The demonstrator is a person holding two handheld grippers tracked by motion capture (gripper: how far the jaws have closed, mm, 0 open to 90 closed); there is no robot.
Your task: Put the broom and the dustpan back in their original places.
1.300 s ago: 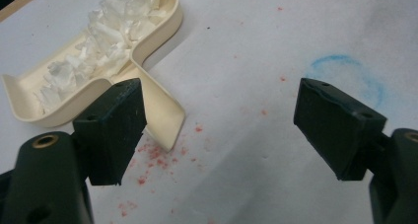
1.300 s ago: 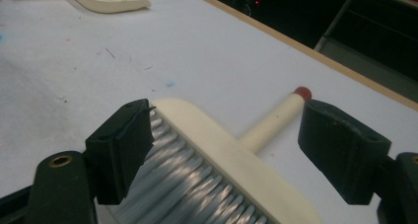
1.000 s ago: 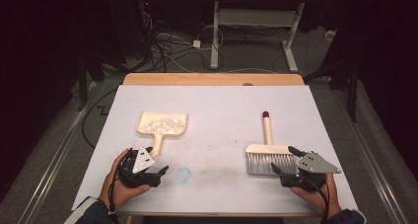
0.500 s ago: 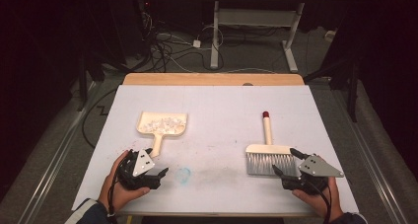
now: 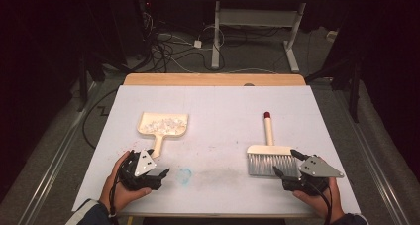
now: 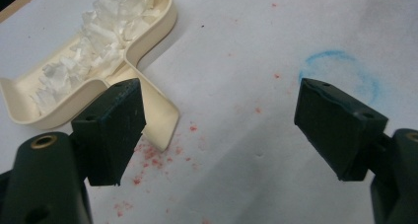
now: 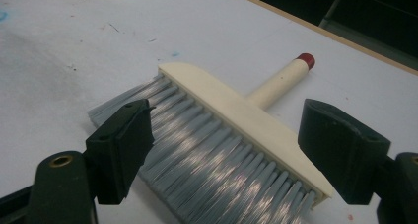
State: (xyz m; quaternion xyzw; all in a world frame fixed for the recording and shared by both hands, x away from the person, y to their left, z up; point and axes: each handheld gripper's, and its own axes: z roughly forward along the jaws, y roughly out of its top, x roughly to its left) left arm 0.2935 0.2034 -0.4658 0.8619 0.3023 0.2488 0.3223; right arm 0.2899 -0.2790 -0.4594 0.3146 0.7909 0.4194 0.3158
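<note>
Fingers: both grippers spread wide, holding nothing.
High view: left gripper [image 5: 157,171] sits just below the cream dustpan [image 5: 162,125] handle; right gripper [image 5: 287,161] sits at the brush [image 5: 268,153] bristles, on the white table [image 5: 218,111].
Left gripper view: dustpan holds white scraps [image 6: 93,41]; its handle ends beside one jaw.
Right gripper view: grey bristles [image 7: 207,155] lie between the wide jaws; red-tipped handle points away.

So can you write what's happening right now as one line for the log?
left tongs: open, near dustpan handle | right tongs: open, at brush bristles | dustpan: holds white bits | nothing held
</note>
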